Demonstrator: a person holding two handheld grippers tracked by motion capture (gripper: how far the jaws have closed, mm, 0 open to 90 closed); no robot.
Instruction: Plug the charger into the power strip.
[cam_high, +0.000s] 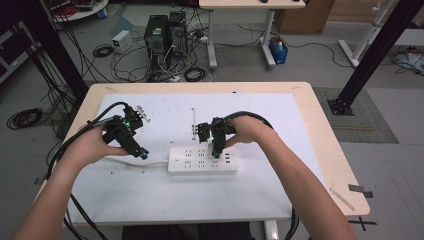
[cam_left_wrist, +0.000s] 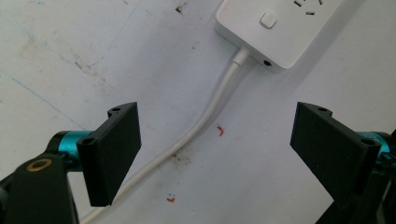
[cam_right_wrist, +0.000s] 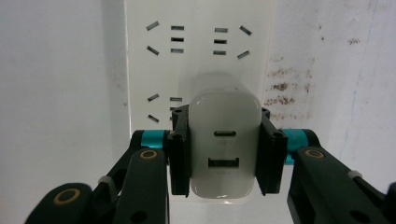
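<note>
The right gripper (cam_right_wrist: 224, 154) clamps a white charger (cam_right_wrist: 225, 149) at lower centre, over the power strip (cam_right_wrist: 196, 56). The left gripper (cam_left_wrist: 217, 149) gapes wide, holding nothing, above the strip's cable (cam_left_wrist: 205, 116)

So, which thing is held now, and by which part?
The right hand-held gripper clamps the white USB charger by its two sides; the left hand-held gripper holds nothing.

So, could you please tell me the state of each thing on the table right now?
Power strip: lying flat on the table, sockets facing up.
Charger: white, clamped between the right gripper's pads, held over the power strip's sockets, USB ports facing the camera.
Strip's cord: slack, lying curved on the table.
Right gripper: shut on the charger.
Left gripper: open, hovering above the cord, holding nothing.
</note>
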